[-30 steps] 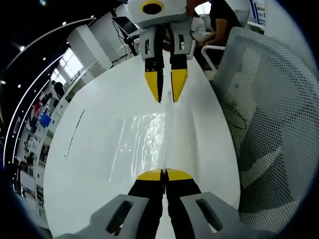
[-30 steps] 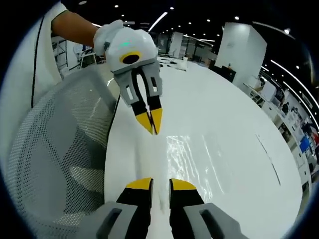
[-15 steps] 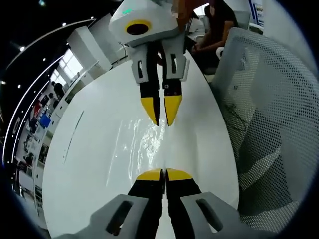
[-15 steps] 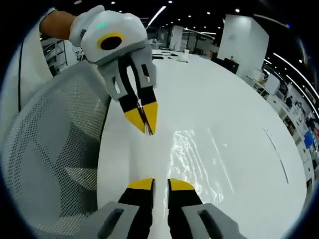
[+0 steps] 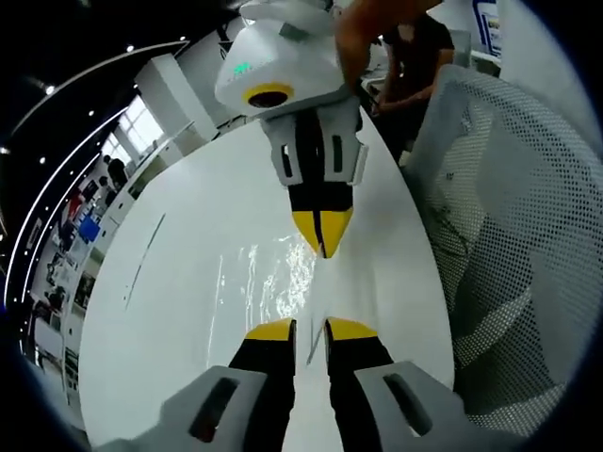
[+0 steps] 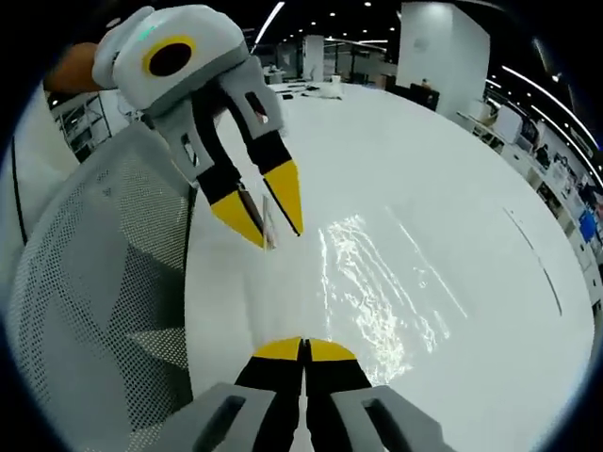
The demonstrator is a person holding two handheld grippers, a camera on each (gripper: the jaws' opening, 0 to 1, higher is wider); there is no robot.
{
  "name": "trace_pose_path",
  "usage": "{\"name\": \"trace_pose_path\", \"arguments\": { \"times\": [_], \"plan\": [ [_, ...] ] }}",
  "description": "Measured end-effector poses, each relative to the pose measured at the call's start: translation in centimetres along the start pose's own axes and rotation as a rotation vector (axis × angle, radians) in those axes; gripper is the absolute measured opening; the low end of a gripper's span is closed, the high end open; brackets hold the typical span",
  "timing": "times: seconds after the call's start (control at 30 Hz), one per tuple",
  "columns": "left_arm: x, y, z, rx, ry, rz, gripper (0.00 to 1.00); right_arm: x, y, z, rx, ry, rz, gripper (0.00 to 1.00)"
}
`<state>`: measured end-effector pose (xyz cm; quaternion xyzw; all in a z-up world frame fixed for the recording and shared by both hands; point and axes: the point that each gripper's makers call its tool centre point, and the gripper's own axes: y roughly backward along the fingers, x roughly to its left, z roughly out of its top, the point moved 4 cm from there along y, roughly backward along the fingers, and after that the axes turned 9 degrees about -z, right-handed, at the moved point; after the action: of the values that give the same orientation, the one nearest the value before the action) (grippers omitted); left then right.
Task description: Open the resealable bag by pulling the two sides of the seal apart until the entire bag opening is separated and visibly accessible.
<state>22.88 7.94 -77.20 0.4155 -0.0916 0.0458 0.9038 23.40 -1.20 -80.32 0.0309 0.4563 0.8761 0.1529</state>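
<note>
Clear unlabelled bag (image 6: 377,282), white table (image 6: 443,188)

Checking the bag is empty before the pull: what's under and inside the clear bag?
Under the clear bag only the white table shows through. Nothing visible inside, but glare hides part of the film. The right gripper covers its near edge.

your clear bag (image 6: 377,292) is mostly glare on the white table (image 6: 452,169); its edges and seal can't be traced, and in the left gripper view the bag (image 5: 273,282) is just as faint. whether the left gripper (image 6: 267,224), at 11 o'clock, touches the thin strip between its parted tips is too fine to tell. the right gripper (image 5: 322,247) meets the film at a point too small to read. the mesh chair (image 5: 509,235) runs off at 3 o'clock. the person (image 5: 400,47) at 1 o'clock is half hidden.
</note>
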Motion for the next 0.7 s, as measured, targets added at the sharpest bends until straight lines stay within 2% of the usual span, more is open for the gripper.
{"name": "trace_pose_path", "arguments": {
  "times": [0.17, 0.37, 0.53, 0.7],
  "plan": [
    [-0.3, 0.2, 0.7, -0.025, -0.014, -0.009, 0.15, -0.2, -0.4, 0.4, 0.036, -0.023, -0.019, 0.00],
    [-0.6, 0.1, 1.1, -0.036, -0.037, -0.024, 0.13, 0.0, -0.7, 0.8, 0.036, -0.046, -0.022, 0.00],
    [-1.1, -0.2, 1.4, -0.033, -0.055, -0.039, 0.11, 0.0, -0.4, 1.8, 0.015, -0.033, -0.027, 0.00],
    [-0.9, -0.5, 1.0, 0.003, -0.067, -0.038, 0.12, -0.2, 0.2, 2.8, -0.028, 0.000, -0.040, 0.00]
  ]
}}
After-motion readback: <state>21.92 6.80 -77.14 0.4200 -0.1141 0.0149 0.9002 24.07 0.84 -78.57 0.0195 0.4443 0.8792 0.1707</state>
